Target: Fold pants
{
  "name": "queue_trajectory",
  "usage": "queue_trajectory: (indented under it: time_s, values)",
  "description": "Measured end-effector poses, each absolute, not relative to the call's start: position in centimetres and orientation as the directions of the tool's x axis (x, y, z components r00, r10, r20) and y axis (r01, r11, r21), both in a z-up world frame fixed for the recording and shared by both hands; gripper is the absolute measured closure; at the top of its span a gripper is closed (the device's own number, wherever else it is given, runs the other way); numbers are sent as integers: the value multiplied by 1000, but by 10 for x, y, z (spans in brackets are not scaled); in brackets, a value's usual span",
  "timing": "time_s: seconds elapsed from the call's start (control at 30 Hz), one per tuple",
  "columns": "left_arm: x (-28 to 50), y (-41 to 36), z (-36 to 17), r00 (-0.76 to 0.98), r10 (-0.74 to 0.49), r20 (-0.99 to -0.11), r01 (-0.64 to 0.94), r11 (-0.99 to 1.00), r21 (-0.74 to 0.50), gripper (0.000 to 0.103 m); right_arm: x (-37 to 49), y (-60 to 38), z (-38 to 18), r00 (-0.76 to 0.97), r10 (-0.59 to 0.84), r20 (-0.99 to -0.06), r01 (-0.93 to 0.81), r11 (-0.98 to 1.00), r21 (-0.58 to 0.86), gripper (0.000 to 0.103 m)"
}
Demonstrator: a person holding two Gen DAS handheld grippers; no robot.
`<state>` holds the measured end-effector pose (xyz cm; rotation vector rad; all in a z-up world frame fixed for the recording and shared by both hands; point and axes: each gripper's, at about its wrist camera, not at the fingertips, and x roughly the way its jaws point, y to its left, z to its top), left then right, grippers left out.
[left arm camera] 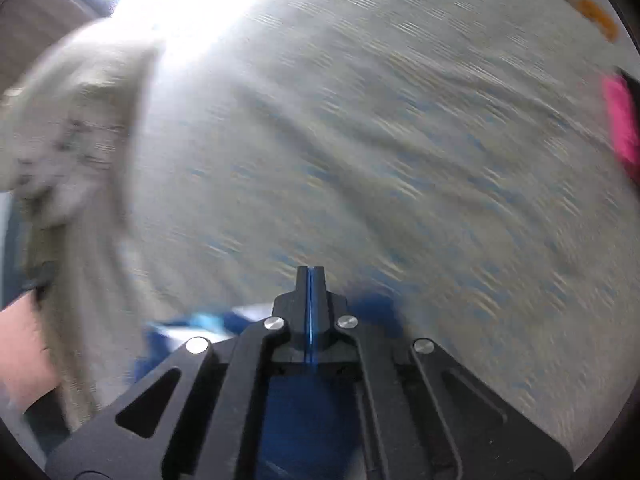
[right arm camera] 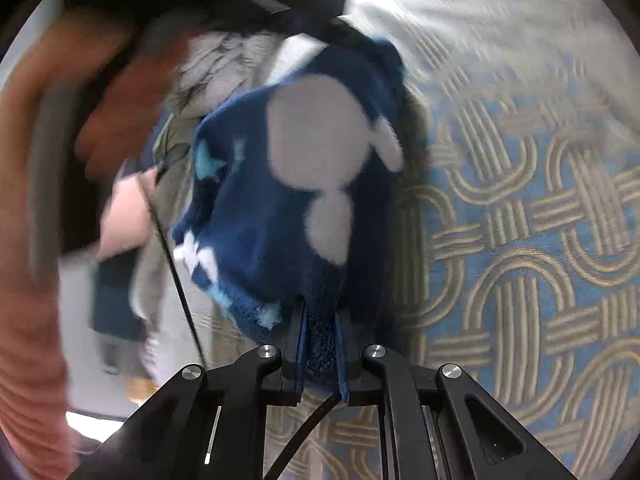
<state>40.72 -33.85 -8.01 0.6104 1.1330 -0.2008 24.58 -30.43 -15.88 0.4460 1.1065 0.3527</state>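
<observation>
Pants: blue fleece pants (right arm camera: 288,184) with pale round patches and small light-blue stars hang bunched in the air ahead of my right gripper (right arm camera: 319,332), lifted over the blue bedspread (right arm camera: 520,240) with its looping tan pattern.

How they will handle: I judge them light, soft and floppy. Thick pile should grip well between pads, but nothing in them holds a shape, so any part I do not support will sag and swing.

Where to hold: best at an edge, waistband or hem, with my two grippers well apart so the cloth hangs flat. Which edge I have now I cannot tell; the fabric is too crumpled and the view blurred.

Right jaws: parted only by the wad of fleece pinched between them, clamped on the pants at their lowest fold.

Left jaws: my left gripper (left arm camera: 310,280) has its fingers pressed together, only a thin blue line between the pads. Blue cloth shows under and behind the fingers, but whether any is caught in that seam I cannot tell.

Around me: a beige garment (left arm camera: 76,152) hangs at the left of the left wrist view, and something pink (left arm camera: 620,120) sits at the far right edge.

Stage: I judge folding has not started; the pants are not yet spread.
</observation>
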Motion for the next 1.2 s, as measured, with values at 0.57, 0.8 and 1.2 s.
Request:
queue_trajectory:
  time_s: [0.57,0.8,1.2]
  values:
    - [345,-254,-116,261,-189,-947,520,853,-26,60,273,-379,-179,405,621,-671,148,680,718,53]
    - [327,-205,-77,350,-330,-877,429,889,-163,59,280,-348,-197,314,544,-778,143,783,605,48]
    - [322,-72,-149,423,-76,-903,203,979,13,32,328,-334,-156,416,507,-755,108,797,595,42]
